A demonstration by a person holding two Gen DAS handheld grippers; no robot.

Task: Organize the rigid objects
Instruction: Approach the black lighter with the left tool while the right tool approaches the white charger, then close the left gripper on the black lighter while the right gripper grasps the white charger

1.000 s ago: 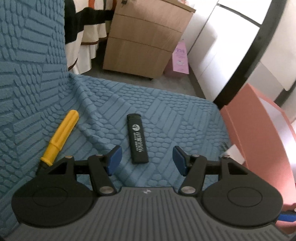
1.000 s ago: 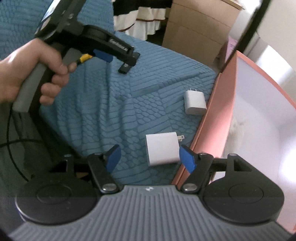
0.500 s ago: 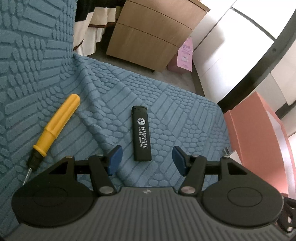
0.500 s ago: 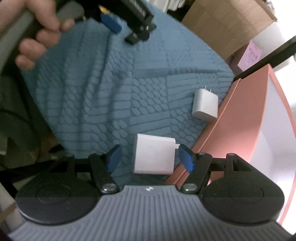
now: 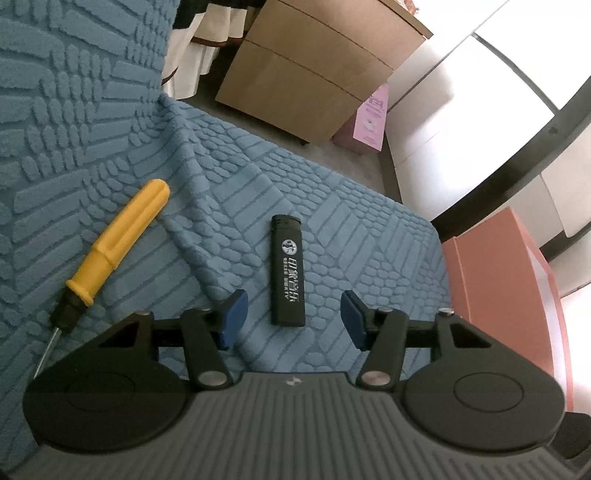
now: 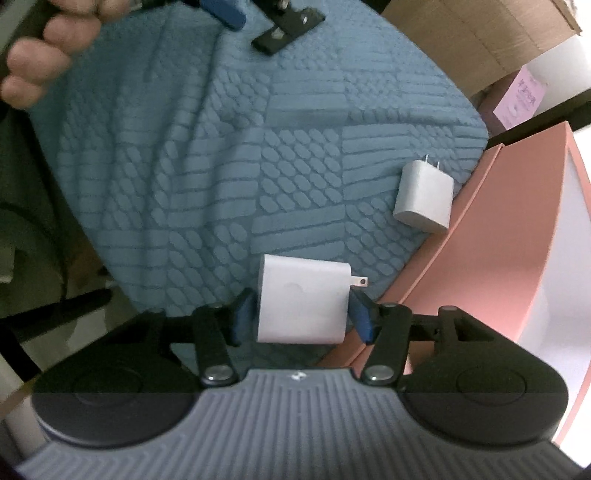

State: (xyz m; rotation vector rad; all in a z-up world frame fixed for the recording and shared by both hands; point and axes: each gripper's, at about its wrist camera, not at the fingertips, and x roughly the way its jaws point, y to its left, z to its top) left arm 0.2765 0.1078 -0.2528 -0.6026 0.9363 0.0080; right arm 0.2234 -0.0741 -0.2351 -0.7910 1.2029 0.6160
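In the left wrist view my left gripper (image 5: 291, 314) is open and hovers over the blue textured cover; a black lighter (image 5: 287, 269) lies between and just ahead of its fingertips. A yellow-handled screwdriver (image 5: 110, 243) lies to the left. In the right wrist view my right gripper (image 6: 301, 314) has its blue pads against both sides of a large white charger (image 6: 303, 301), prongs pointing right. A smaller white charger (image 6: 424, 197) lies further ahead by the pink box (image 6: 517, 229). The left gripper's tips (image 6: 258, 22) show at the top.
The pink box (image 5: 506, 288) with a white inside stands at the cover's right edge. A cardboard cabinet (image 5: 314, 74) and a pink carton (image 5: 369, 118) stand on the floor beyond. The cover's near edge drops off to the left in the right wrist view.
My right gripper moved forward and closed its pads onto the large white charger. My left gripper rose and drew back a little over the lighter, still open.
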